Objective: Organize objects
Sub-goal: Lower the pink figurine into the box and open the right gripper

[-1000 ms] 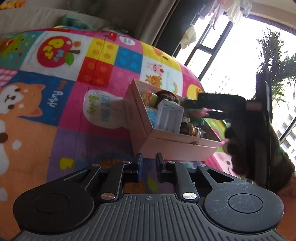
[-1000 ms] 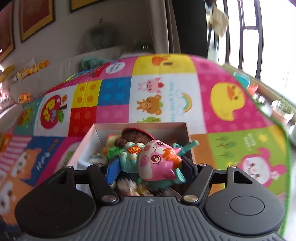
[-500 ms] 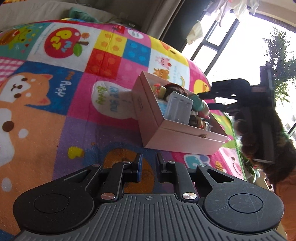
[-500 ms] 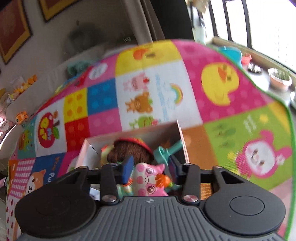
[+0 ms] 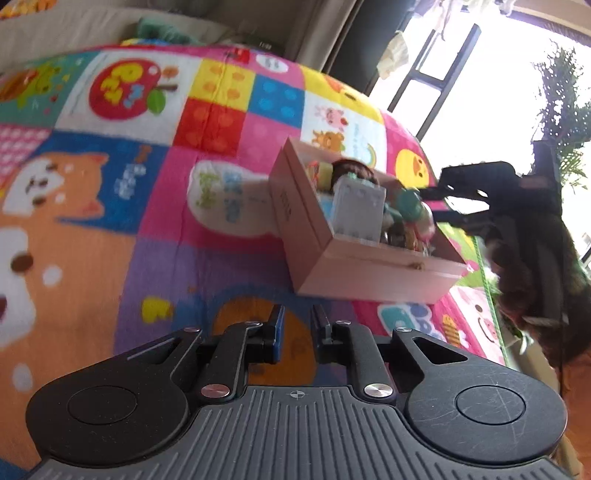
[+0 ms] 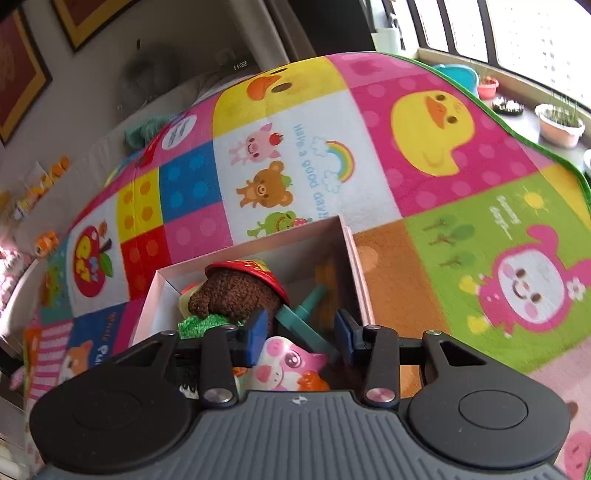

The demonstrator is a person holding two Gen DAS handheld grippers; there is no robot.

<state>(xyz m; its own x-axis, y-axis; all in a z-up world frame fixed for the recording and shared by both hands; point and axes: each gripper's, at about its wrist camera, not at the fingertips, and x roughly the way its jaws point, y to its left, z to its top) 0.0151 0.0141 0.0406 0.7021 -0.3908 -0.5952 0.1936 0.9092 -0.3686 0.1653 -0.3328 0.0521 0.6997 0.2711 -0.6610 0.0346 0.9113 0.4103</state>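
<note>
A pink cardboard box (image 5: 354, 273) stands on the colourful play mat and holds several toys. In the right wrist view the box (image 6: 352, 247) holds a brown crocheted toy with a red cap (image 6: 236, 291) and a pink pig figure (image 6: 288, 365), which lies in the box below my fingers. My right gripper (image 6: 301, 334) is open and empty above the pig; it shows dark at the box's right in the left wrist view (image 5: 439, 203). My left gripper (image 5: 297, 332) is nearly shut and empty, well in front of the box.
The play mat (image 5: 110, 206) covers the floor around the box. A window with plant pots (image 6: 557, 125) runs along the right. A sofa (image 5: 92, 26) stands behind the mat. A white battery case (image 5: 358, 206) stands in the box.
My right gripper opened, let go of the pink pig figure into the box and drew back. My left gripper pulled back from the box.
</note>
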